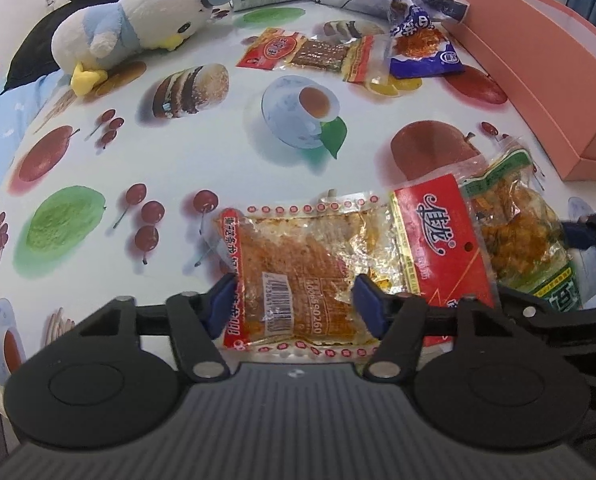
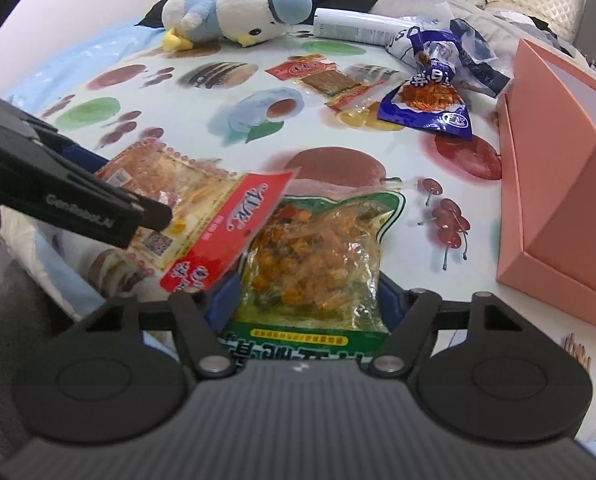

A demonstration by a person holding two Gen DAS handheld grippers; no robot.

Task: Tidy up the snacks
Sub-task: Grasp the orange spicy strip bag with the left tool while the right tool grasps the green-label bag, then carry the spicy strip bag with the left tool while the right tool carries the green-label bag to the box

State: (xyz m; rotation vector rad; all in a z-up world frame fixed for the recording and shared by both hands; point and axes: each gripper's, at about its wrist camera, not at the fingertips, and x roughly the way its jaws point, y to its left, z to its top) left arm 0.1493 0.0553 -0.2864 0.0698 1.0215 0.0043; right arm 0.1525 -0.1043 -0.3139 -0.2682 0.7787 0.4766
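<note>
Nearest in the left wrist view: left gripper (image 1: pixel 294 300) spread wide, blue fingers (image 1: pixel 222 300) straddling the barcode end of a red-edged clear snack packet (image 1: pixel 294 268), one pad at each side edge; whether the pads press it or merely flank it, cannot tell. Packet lying flat on the fruit-printed surface (image 1: pixel 226 148), its red header end overlapping the green-edged snack packet (image 1: pixel 513 232) just to the right.

Nearest in the right wrist view: right gripper (image 2: pixel 303 300) likewise spread, fingers (image 2: pixel 226 300) on either side of the green-edged snack packet (image 2: pixel 317 256), orange pieces showing through the clear film; firm contact not discernible. Red header of the red-edged clear snack packet (image 2: pixel 222 228) resting over its left corner, with the left gripper's black body (image 2: pixel 70 192) reaching in from the left.

Further back, mid-surface: a flat red-and-brown stick packet (image 1: pixel 317 54) and, touching its right end, a blue snack bag (image 1: pixel 421 50). To the right, a pink box (image 2: pixel 557 208), lying open. At the far edge: a plush bird (image 1: pixel 138 28) on its side, a white tube (image 2: pixel 353 24) beside it, and crumpled blue-and-white wrapping (image 2: pixel 473 56) behind the blue snack bag.
</note>
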